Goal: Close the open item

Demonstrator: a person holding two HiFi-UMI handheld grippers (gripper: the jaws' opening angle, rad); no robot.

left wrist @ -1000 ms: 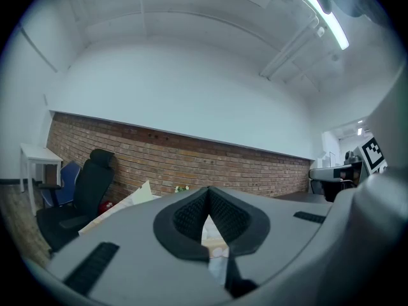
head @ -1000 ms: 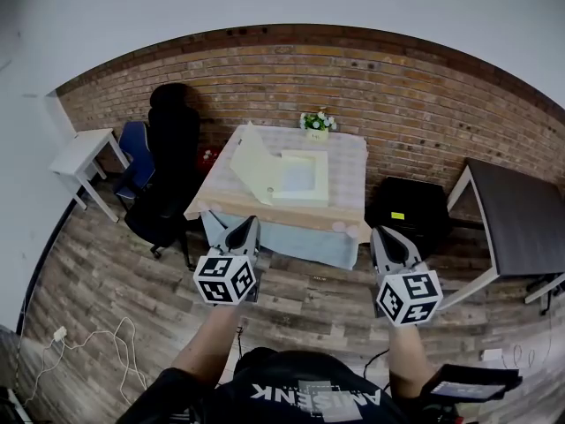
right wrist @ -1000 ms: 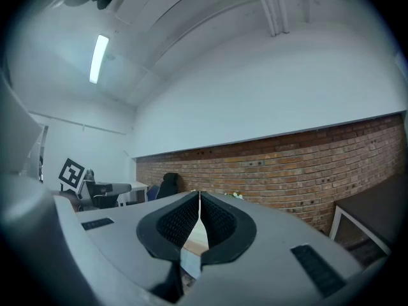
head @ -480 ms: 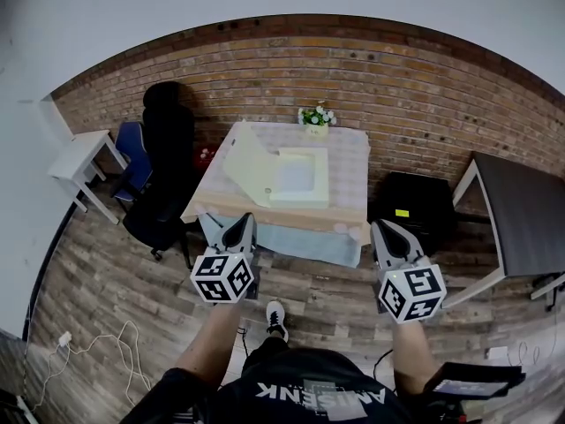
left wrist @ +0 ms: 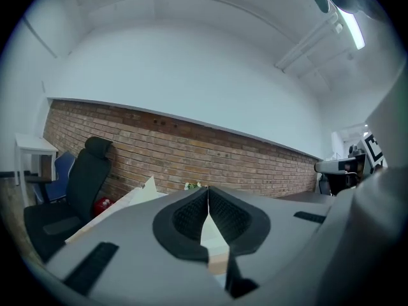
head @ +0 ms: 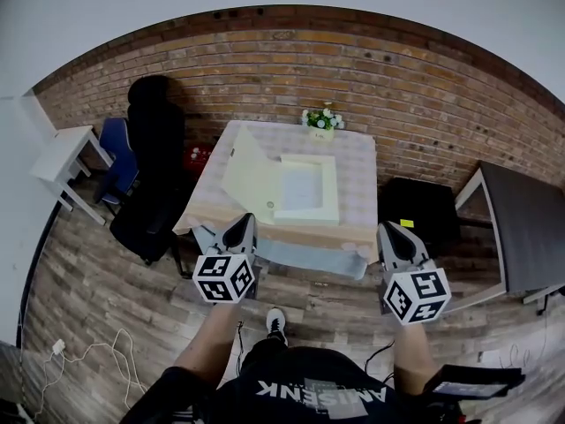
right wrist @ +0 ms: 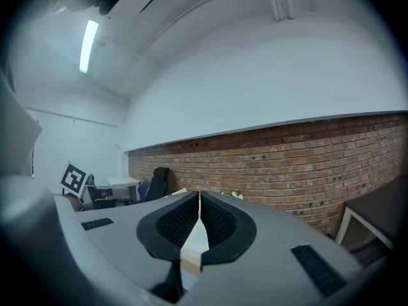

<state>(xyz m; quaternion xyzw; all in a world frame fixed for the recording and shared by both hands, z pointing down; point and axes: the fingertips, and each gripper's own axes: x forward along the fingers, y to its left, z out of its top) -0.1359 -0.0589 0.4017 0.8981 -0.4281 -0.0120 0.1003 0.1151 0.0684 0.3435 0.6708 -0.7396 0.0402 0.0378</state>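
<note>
Head view: the box (head: 305,188) sits open on the tabletop (head: 355,162) just ahead, lid (head: 247,177) standing up on its left side, so the left gripper (head: 242,223) is nearer it than the right gripper (head: 389,231). Left gripper view: jaws shut, empty, lid corner peeking over them. Right gripper view: jaws shut too, nothing held.

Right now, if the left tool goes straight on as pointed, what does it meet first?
Likely the table at its near edge, or just over it the open box with its raised lid. The left tool is shut and short of the table; its height against that edge is unclear.
</note>
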